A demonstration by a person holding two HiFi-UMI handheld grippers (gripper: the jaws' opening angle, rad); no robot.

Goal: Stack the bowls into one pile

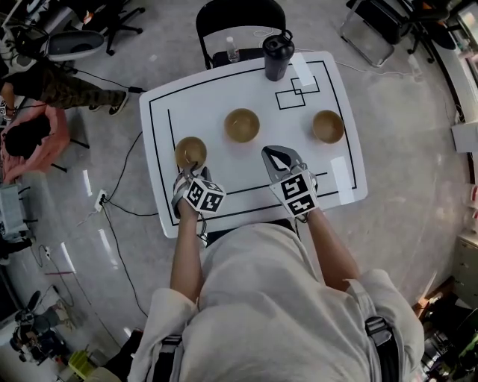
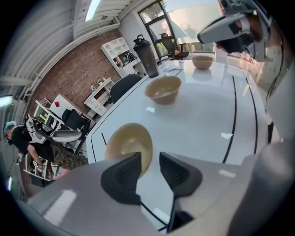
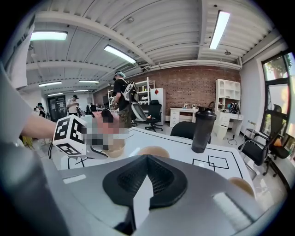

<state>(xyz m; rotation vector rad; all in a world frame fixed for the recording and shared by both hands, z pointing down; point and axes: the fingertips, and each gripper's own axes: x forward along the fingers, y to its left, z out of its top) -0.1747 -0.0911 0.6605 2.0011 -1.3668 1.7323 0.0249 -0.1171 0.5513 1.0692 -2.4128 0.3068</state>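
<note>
Three tan bowls stand apart on the white table (image 1: 224, 190): a left bowl (image 1: 190, 151), a middle bowl (image 1: 242, 124) and a right bowl (image 1: 328, 126). My left gripper (image 1: 190, 170) points steeply down at the left bowl's near rim. In the left gripper view its jaws (image 2: 150, 173) stand open, with that bowl (image 2: 126, 143) just beyond them and its rim edge in the gap, not pressed. My right gripper (image 1: 275, 155) hovers over the table in front of the middle bowl, shut with nothing in it (image 3: 144, 184).
A black shaker bottle (image 1: 277, 56) stands at the table's far edge beside drawn rectangles (image 1: 297, 93). A black chair (image 1: 240, 22) sits behind the table. White tape strips (image 1: 341, 179) lie near the right edge. A person (image 1: 45, 89) stands on the floor at left.
</note>
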